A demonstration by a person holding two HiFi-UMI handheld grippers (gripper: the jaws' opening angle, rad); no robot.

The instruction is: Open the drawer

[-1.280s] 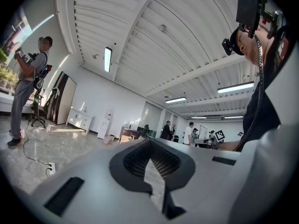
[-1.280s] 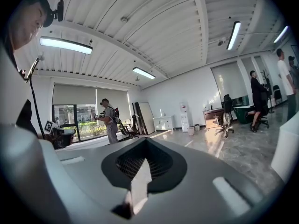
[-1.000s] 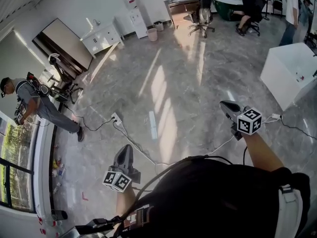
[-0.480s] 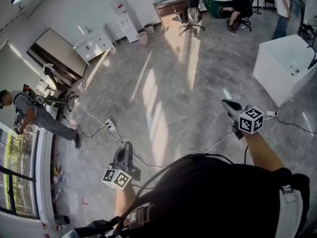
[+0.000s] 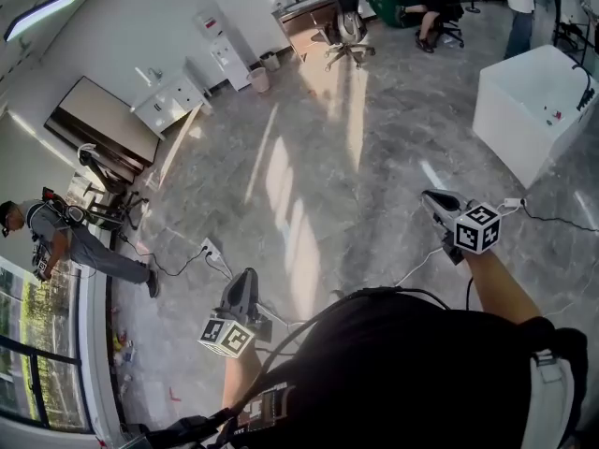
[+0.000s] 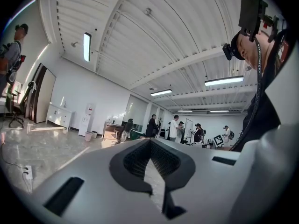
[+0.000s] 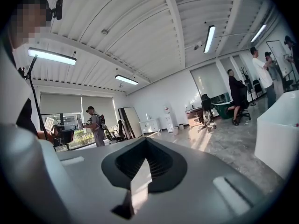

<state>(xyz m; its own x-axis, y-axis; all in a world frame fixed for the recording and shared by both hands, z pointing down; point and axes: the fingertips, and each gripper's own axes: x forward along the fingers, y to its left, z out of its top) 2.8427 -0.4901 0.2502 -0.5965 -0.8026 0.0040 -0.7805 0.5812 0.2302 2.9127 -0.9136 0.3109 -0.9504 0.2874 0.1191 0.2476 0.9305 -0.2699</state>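
I am standing on a grey marble floor (image 5: 318, 157) in a large room, holding both grippers level in front of me. In the head view my left gripper (image 5: 245, 279) sits low and left of centre, and my right gripper (image 5: 432, 197) is out to the right. Each is shut with nothing between its jaws, as the left gripper (image 6: 150, 141) and right gripper (image 7: 145, 141) show in their own views. A white cabinet with drawers (image 5: 168, 101) stands against the far left wall, well away from both grippers; it is also the small white cabinet (image 6: 58, 115) in the left gripper view.
A white box-like unit (image 5: 533, 110) stands at the right. Cables and a power strip (image 5: 211, 249) lie on the floor ahead of my left gripper. A person (image 5: 56, 237) stands by the left windows. A water dispenser (image 5: 223, 54), a bin (image 5: 259, 79), an office chair (image 5: 348, 28) and more people are at the back.
The whole room has slid in the head view as I move across the floor: the cabinet has drifted down and left. Both grippers stay shut and keep their places before me.
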